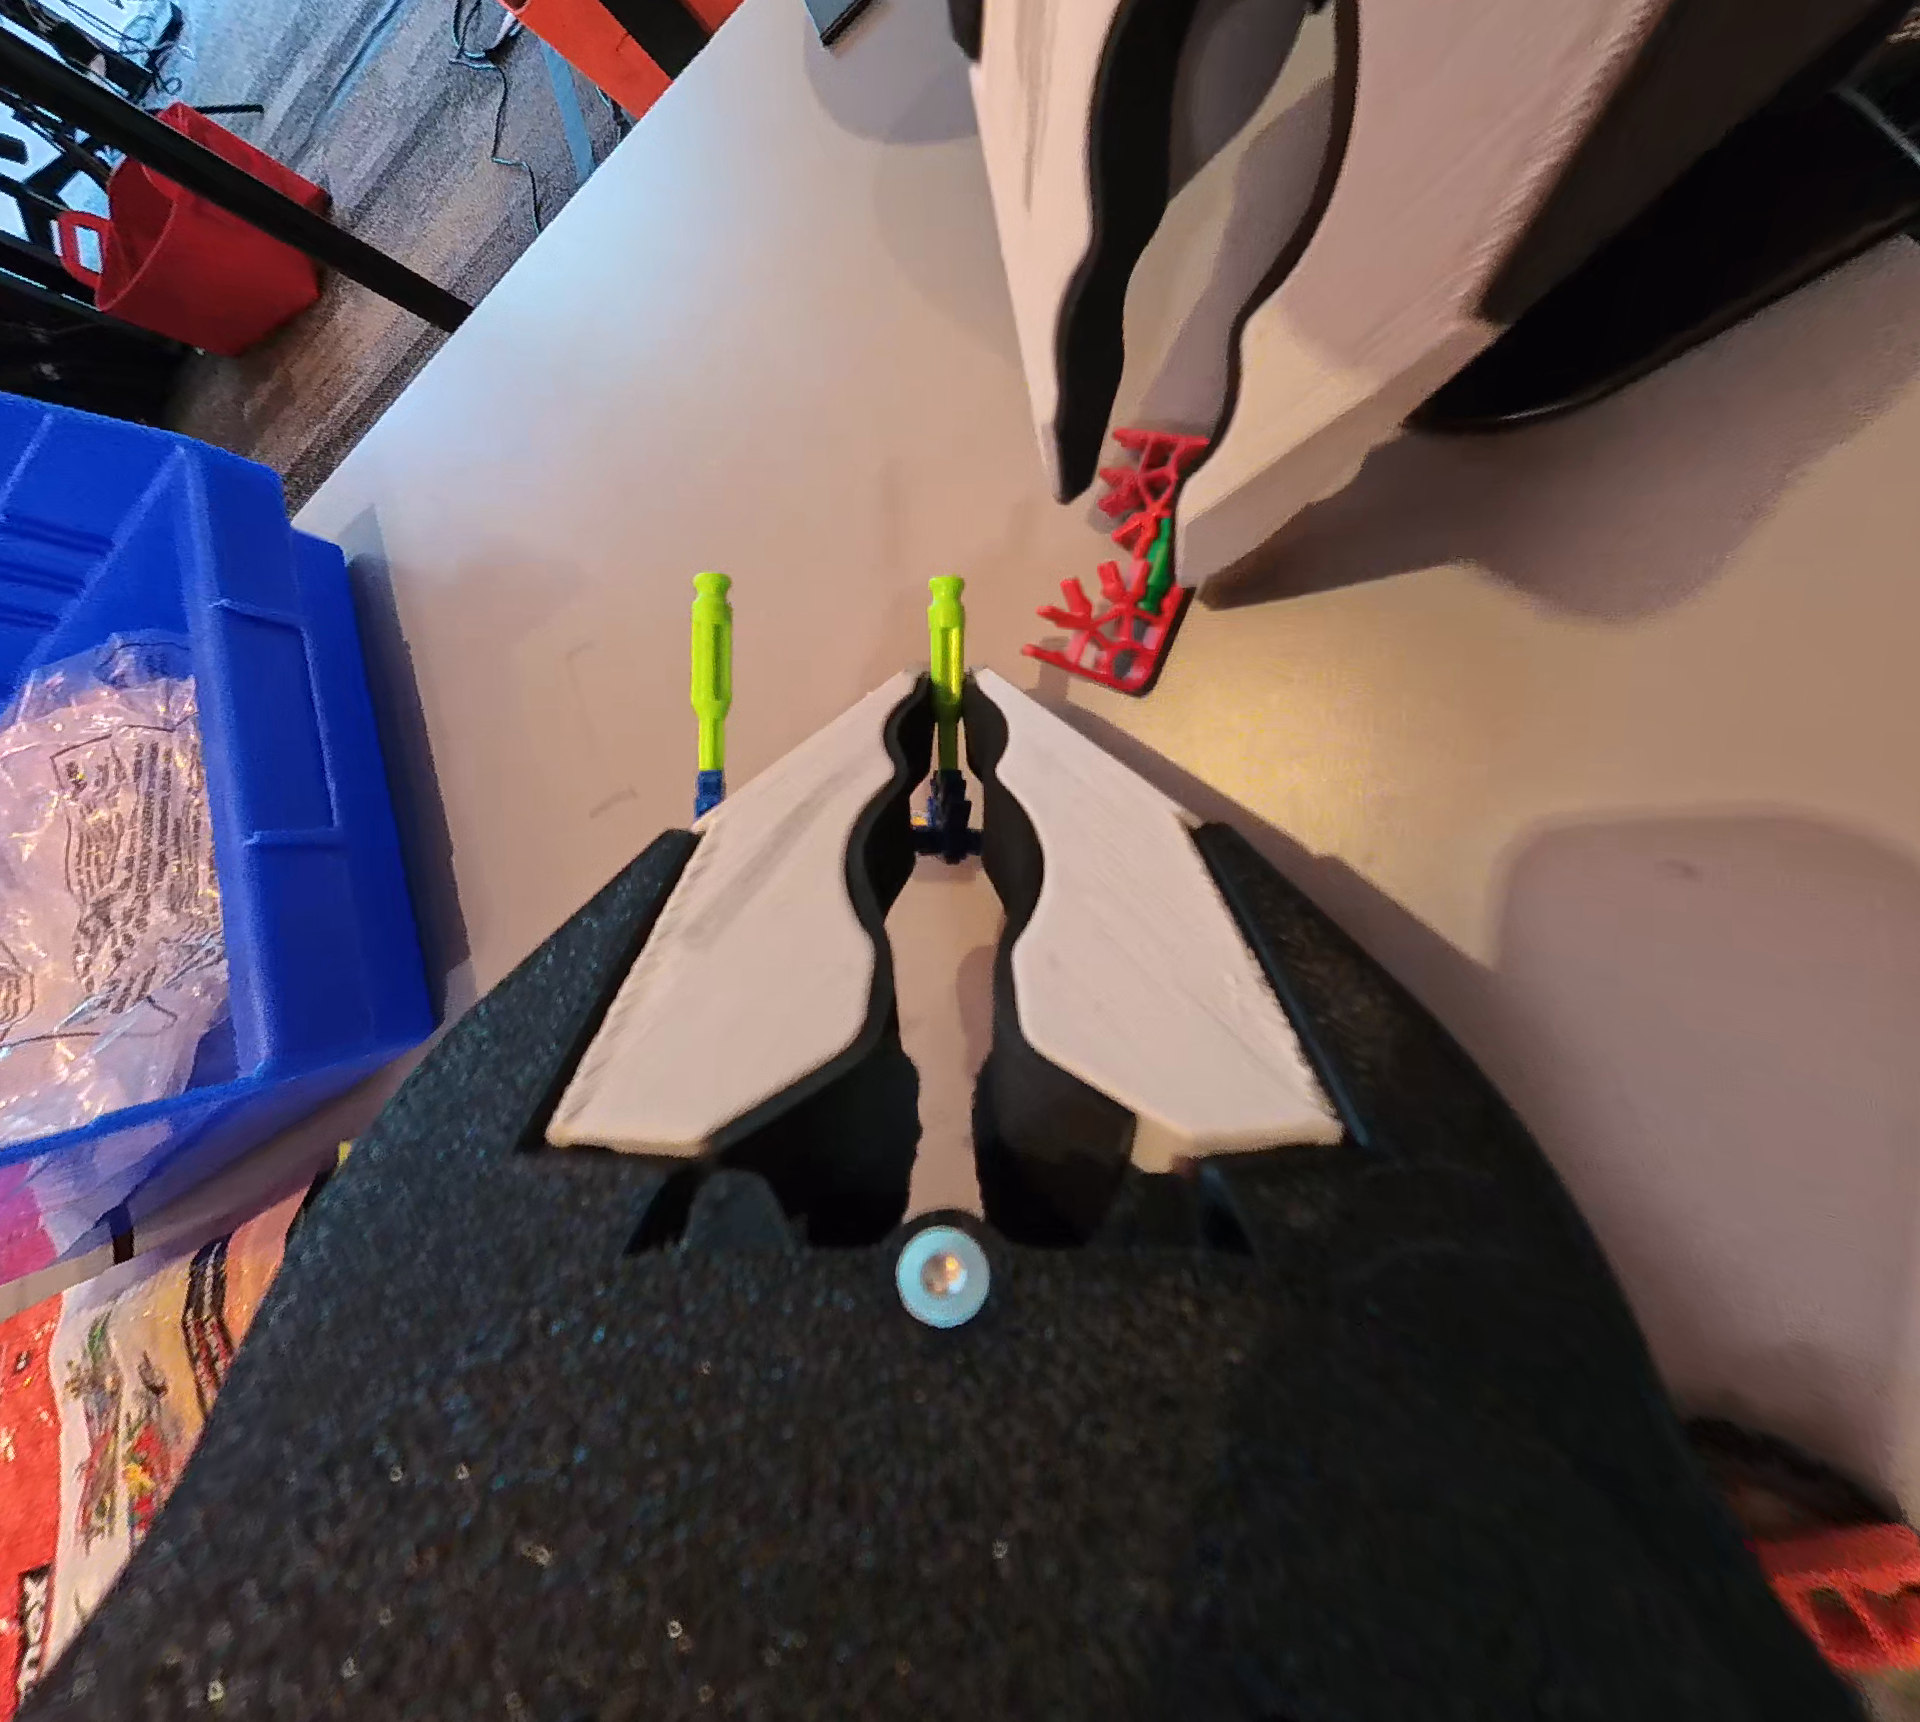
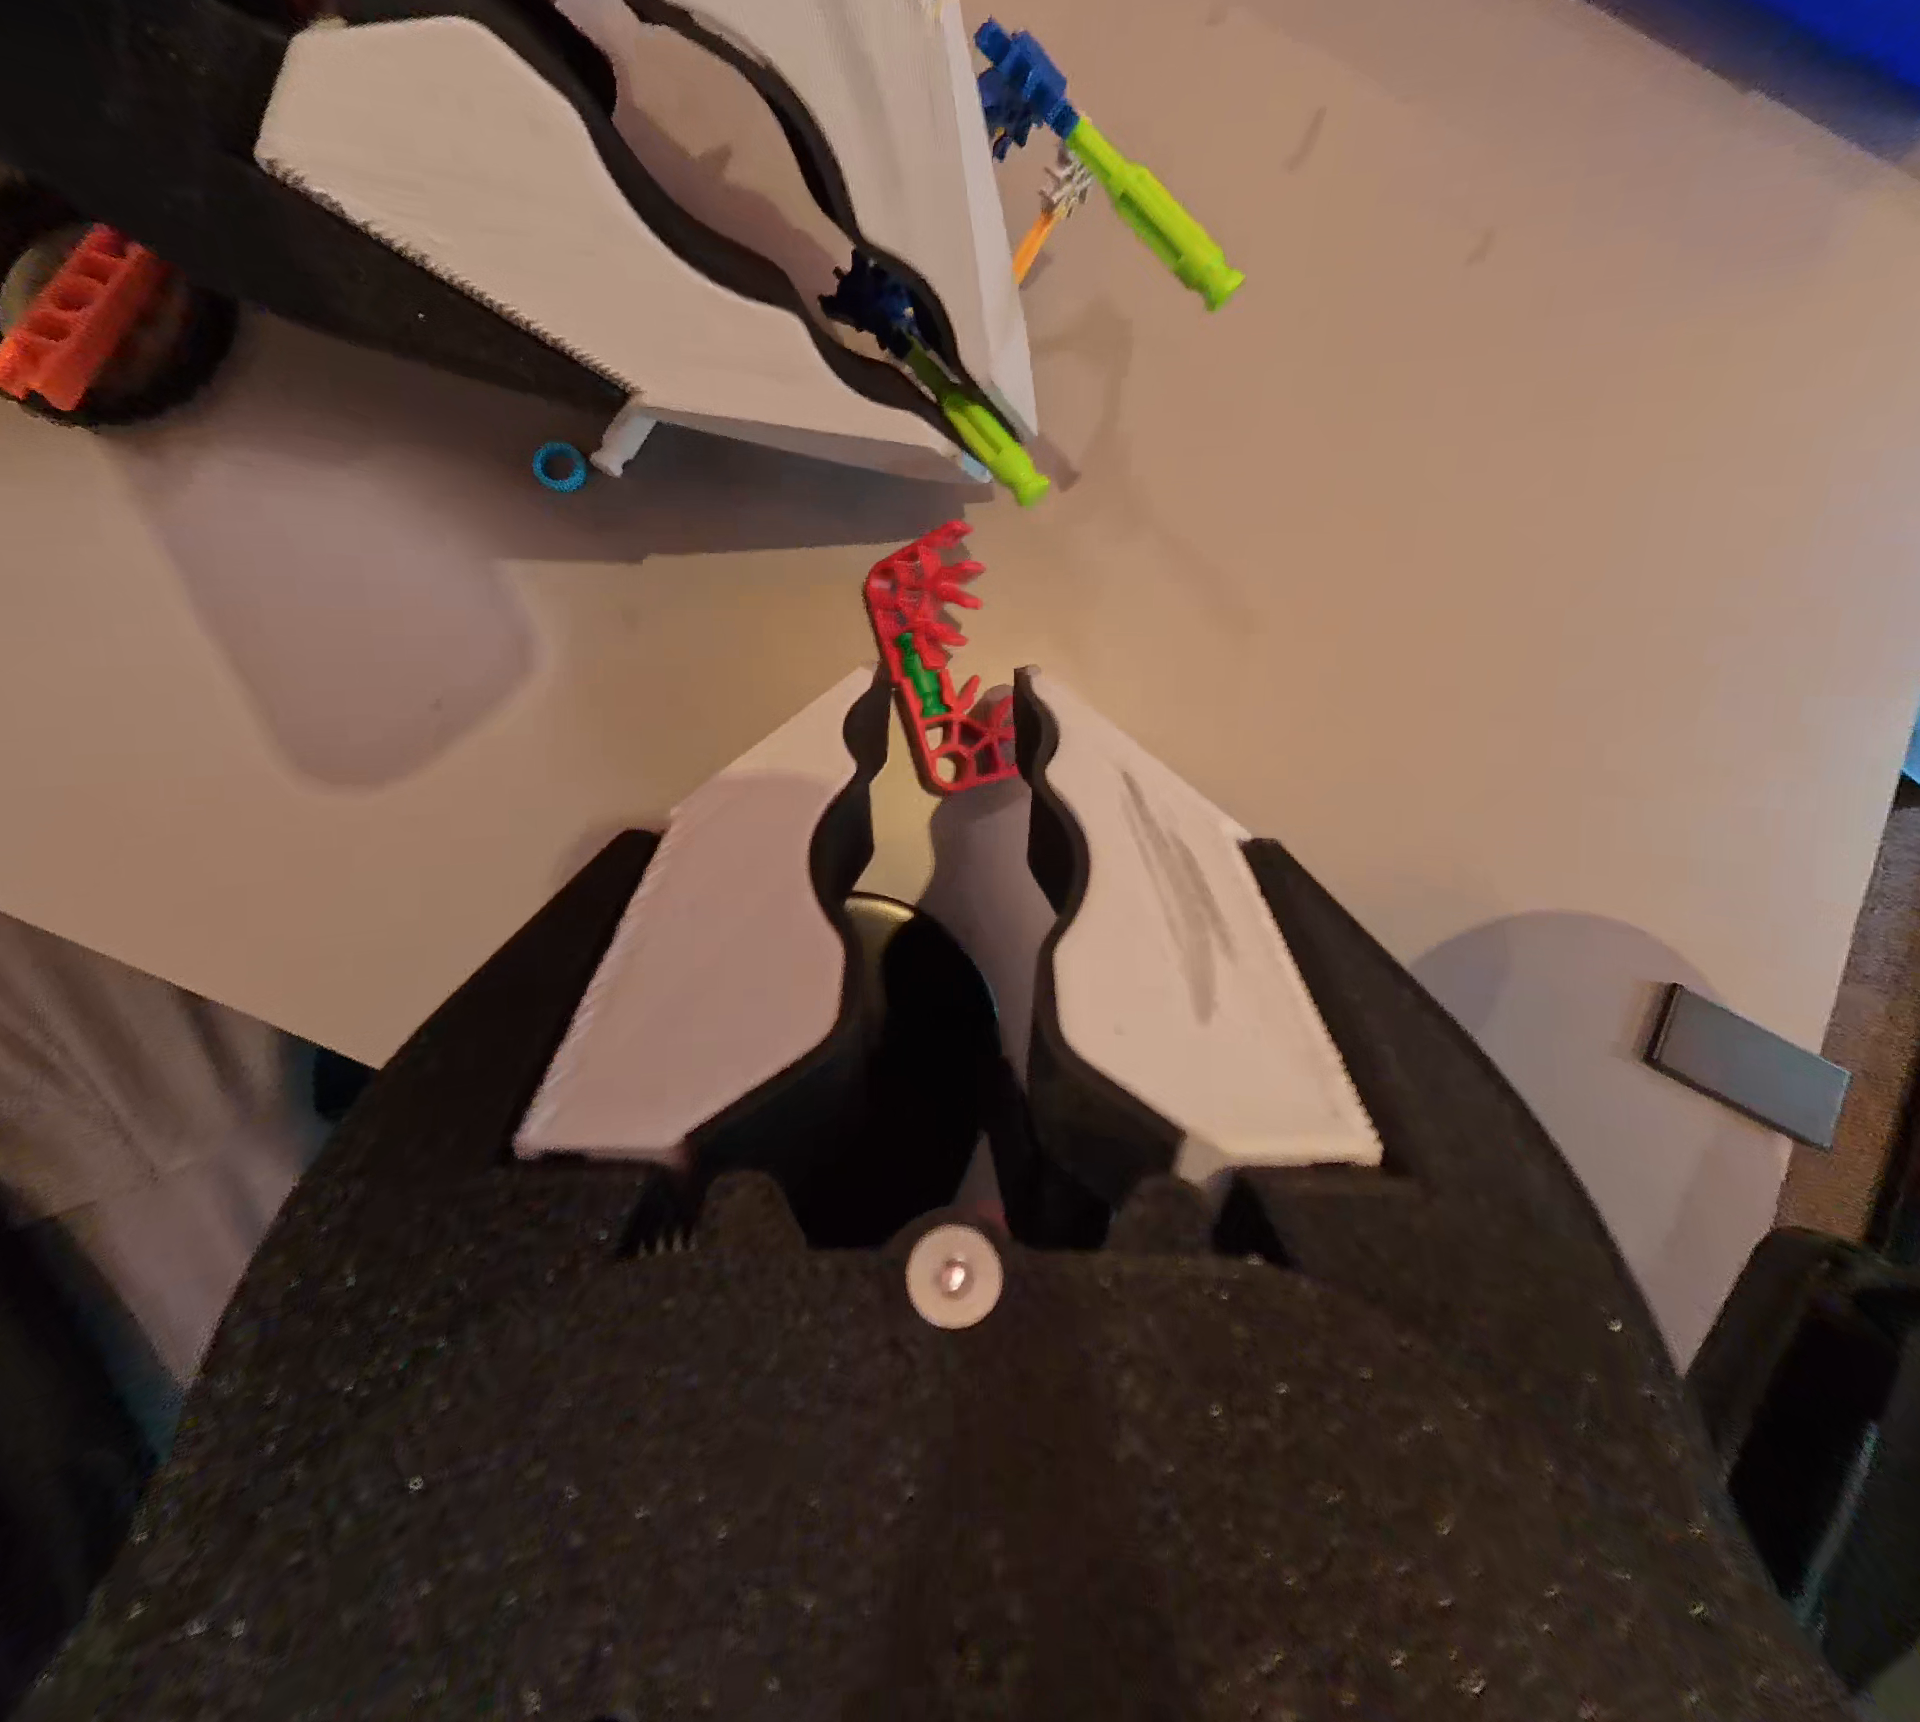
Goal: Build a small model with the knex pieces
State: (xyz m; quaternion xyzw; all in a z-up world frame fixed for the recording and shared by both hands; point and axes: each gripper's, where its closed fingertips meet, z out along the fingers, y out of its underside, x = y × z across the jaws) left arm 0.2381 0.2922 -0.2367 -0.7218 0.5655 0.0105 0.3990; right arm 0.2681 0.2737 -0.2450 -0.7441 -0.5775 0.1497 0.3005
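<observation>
Left wrist view: my left gripper (image 1: pixel 945 685) is closed tight on a lime-green plastic rod (image 1: pixel 944 633) with a blue connector (image 1: pixel 945 815) behind, tip poking forward. My right gripper (image 2: pixel 951 685), narrowed to a small gap, pinches a red toothed plastic connector piece (image 2: pixel 935 675) upright above the white counter (image 2: pixel 1455 633), just beside that rod tip. A second lime rod (image 2: pixel 1148 218) lies near.

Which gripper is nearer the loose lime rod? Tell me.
Left. The left gripper sits beside the loose lime rod, gripping another rod; the right gripper is farther, holding red connectors.
</observation>
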